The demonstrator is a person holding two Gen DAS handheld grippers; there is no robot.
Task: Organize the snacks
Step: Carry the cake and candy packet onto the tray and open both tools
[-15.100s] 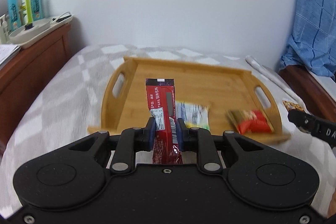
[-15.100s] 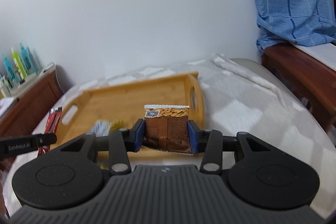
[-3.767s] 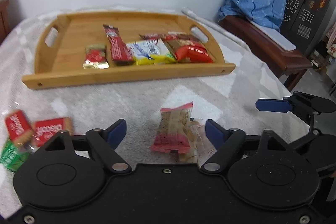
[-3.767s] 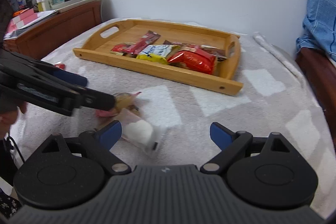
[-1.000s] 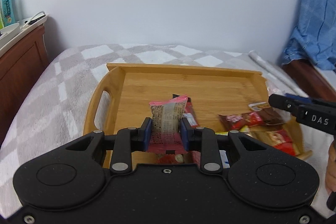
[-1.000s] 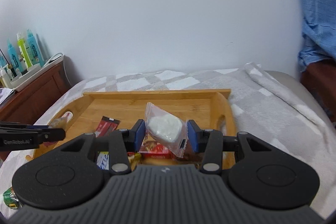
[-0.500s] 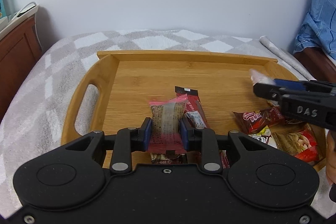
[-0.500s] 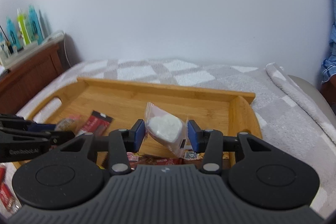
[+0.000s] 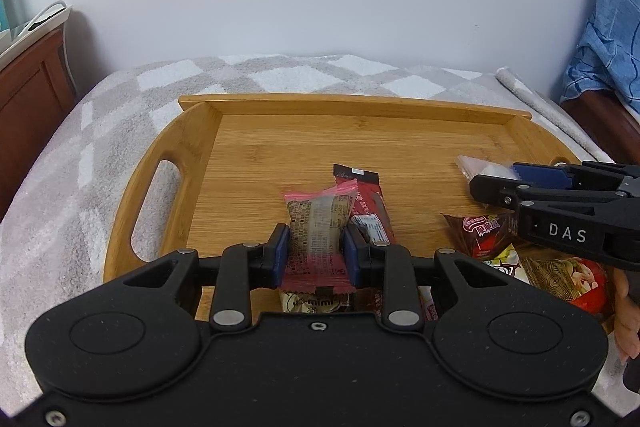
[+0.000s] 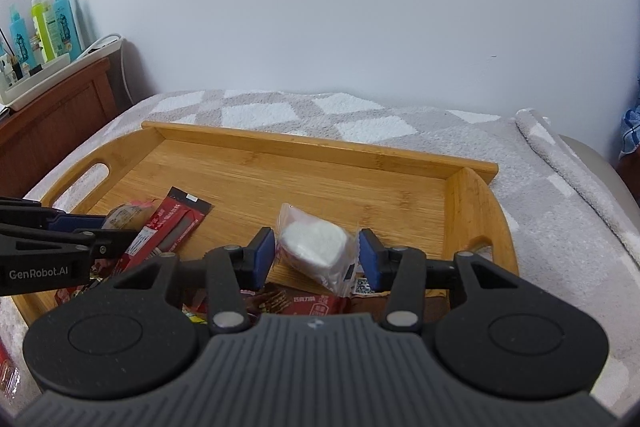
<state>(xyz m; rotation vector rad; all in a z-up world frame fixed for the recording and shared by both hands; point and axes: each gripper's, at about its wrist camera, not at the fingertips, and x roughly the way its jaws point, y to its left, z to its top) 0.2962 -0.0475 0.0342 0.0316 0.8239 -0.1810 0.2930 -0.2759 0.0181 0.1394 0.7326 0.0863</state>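
Left wrist view: gripping a pink-sealed packet [image 9: 318,223] snugly in the left claw [image 9: 314,253], poking up between the pads, over the wooden tray [image 9: 352,103], right by a red stick pack [image 9: 370,199]. Over on the right claw [image 10: 316,259]: barely parted around a clear bag of white snack [image 10: 314,245], low over the tray. Can't tell if actually pinching.

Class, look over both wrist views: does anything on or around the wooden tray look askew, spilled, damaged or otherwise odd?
Nothing looks spilled or damaged. The snacks at the near edge of the wooden tray overlap untidily, and the long red packet lies at a slant. The left gripper holds a pink-edged packet; the right gripper holds a clear-wrapped white snack.
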